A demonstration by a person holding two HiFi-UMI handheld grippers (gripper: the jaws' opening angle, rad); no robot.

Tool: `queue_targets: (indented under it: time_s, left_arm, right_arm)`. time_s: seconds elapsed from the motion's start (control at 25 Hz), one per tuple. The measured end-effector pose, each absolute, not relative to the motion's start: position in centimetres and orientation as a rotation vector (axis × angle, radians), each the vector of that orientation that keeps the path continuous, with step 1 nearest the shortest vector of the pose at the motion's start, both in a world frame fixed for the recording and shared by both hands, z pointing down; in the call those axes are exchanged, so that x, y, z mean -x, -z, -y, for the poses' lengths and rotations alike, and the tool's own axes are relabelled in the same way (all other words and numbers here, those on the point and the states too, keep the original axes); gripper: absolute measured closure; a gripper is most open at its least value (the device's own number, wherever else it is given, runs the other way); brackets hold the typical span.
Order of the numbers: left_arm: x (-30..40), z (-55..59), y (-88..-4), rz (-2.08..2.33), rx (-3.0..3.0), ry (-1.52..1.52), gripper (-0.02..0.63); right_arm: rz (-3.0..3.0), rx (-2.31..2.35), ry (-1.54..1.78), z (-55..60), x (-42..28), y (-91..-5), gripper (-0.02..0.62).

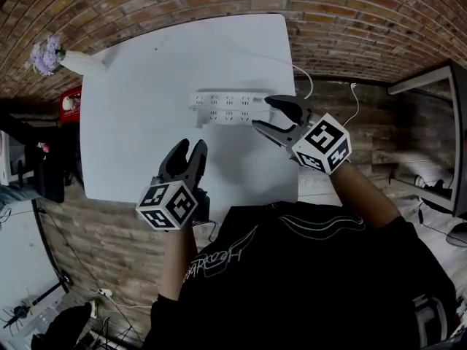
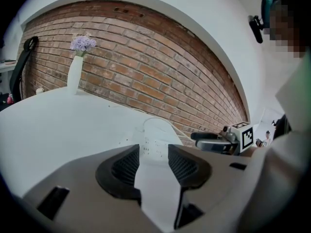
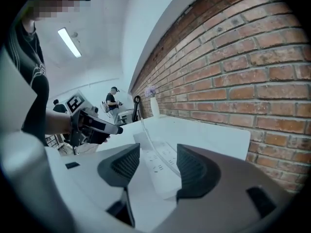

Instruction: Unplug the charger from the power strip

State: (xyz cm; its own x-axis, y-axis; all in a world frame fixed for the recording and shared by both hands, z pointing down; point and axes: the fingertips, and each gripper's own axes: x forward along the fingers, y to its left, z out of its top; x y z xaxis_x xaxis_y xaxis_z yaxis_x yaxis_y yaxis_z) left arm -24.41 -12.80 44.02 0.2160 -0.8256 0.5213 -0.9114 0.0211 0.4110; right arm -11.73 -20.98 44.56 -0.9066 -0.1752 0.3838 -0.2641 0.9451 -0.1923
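White on white, the small blocky plastic charger (image 1: 199, 115) is hard to pick out. I take it to be the lump at the left end of the long white plastic power strip (image 1: 232, 108), though its outline is faint. The strip lies on the far half of the square white table (image 1: 124, 144), with its long axis running left to right across the head view. A thin white cable (image 1: 309, 84) leaves its right end and drops past the table edge.

The right gripper (image 1: 264, 113) is the nearer to the strip. Its black jaws are spread wide and hold nothing. Their tips sit at the strip's right end, which lines up with the gap between them, but the pads are not pressing on it.

The left gripper (image 1: 188, 149) is also parted, less widely, and also empty. It hangs over bare tabletop, short of the strip. The charger end is ahead of it and a touch to its right, so this is the hand nearer the plug.

My guess is that the coming move has the right jaws steady the strip while the left reaches forward to the charger. I cannot tell which way the plug will pull free.

Farther out, a slim white vase of lilac flowers (image 1: 82, 64) stands at the table's far left corner, against the red brick wall (image 2: 146, 67).
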Motion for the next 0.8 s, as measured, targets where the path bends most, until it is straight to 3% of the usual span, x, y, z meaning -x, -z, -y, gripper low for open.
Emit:
queue_targets:
  time_s: [0.52, 0.8]
  left_arm:
    - [26.5, 16.2, -47.9, 1.685, -1.798, -0.326, 0.359]
    - [26.7, 17.6, -49.4, 1.704, -1.829, -0.403, 0.359]
  right_arm:
    - [2.589, -0.349, -0.169, 23.0, 13.9, -51.7, 0.394]
    - [2.547, -0.361, -0.122, 23.0, 14.0, -52.4, 0.396]
